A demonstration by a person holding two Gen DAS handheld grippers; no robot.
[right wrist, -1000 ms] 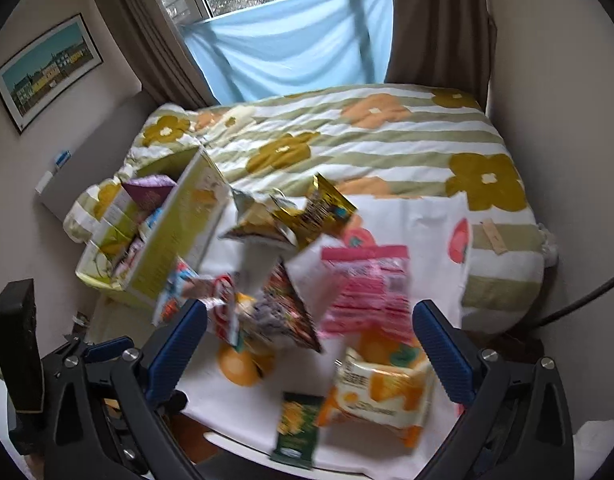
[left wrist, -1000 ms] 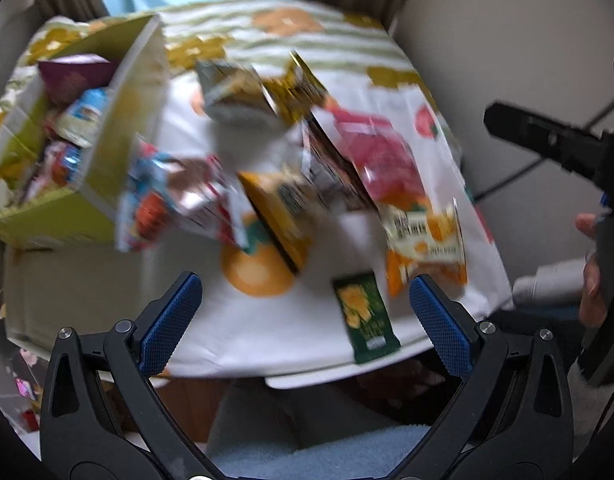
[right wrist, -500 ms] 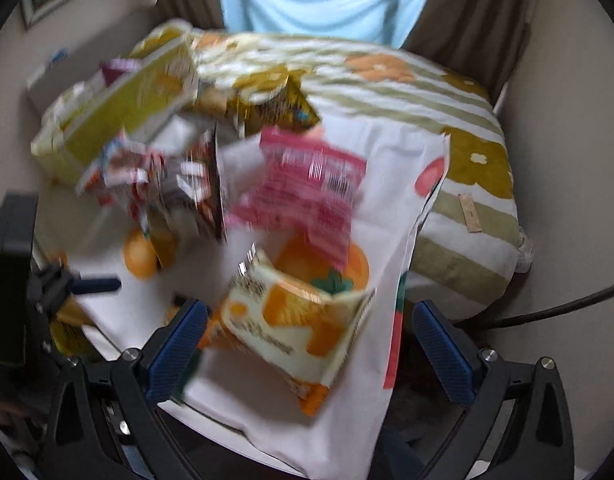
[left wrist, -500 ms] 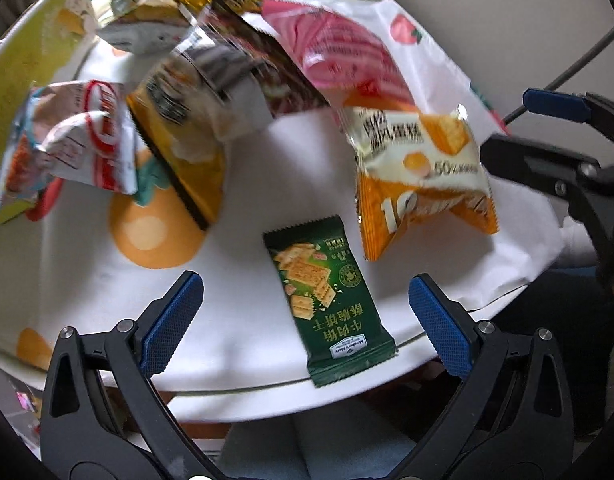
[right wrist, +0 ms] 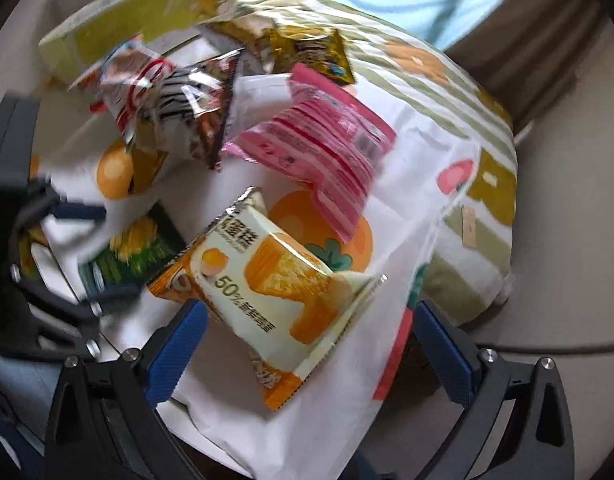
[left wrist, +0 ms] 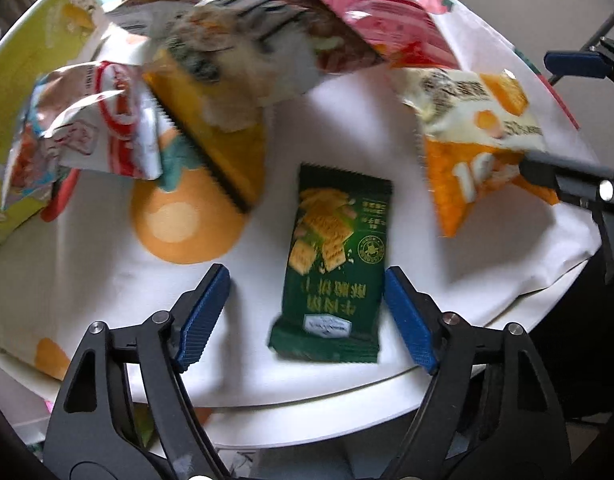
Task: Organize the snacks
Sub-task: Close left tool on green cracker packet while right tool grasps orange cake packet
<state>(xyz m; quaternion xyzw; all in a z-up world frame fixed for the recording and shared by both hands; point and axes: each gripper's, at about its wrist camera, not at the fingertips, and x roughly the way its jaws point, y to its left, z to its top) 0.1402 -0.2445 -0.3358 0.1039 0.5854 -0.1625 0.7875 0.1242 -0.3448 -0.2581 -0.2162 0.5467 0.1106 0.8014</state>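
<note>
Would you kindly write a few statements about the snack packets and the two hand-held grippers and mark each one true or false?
1. The green cracker packet lies flat between the closing jaws of the left hand-held gripper. True.
2. The left gripper's pads already pinch the green packet. False: a gap shows on the left side.
3. The orange and white cake packet sits in front of the right hand-held gripper. True.
4. The pink packet is inside the yellow-green box. False: it lies on the white cloth among other packets.
5. The right gripper is shut. False: its jaws stand wide apart.
</note>
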